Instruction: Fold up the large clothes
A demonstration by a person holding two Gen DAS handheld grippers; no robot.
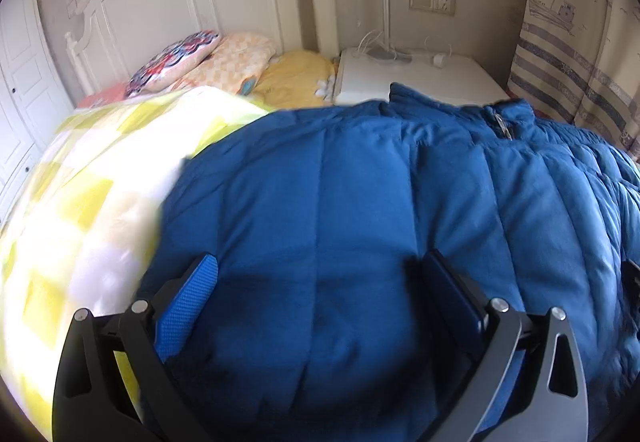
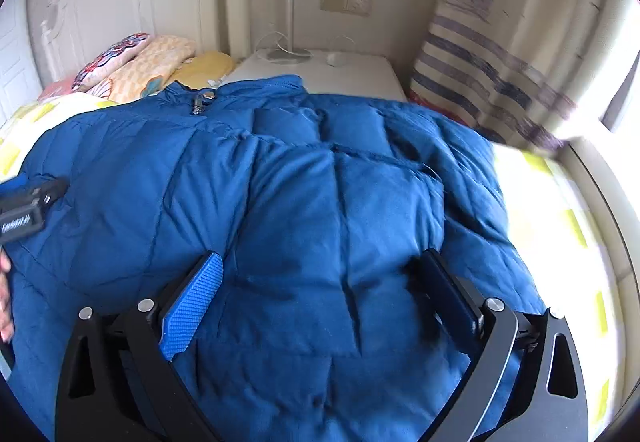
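Left gripper [image 1: 320,274]: I read its jaws spread wide, gripping nothing, over the jacket.
Right gripper [image 2: 324,274]: likewise spread wide and unloaded.
Surface: yellow-checked quilt [image 1: 80,178] on the bed; white nightstand [image 2: 340,72] and striped curtain [image 2: 492,82] beyond.
Blue puffer jacket [image 2: 300,182]: spread flat on quilt, collar toward headboard [image 1: 180,2].

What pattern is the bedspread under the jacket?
Yellow and white checks on the bedspread; clearest in the left wrist view.
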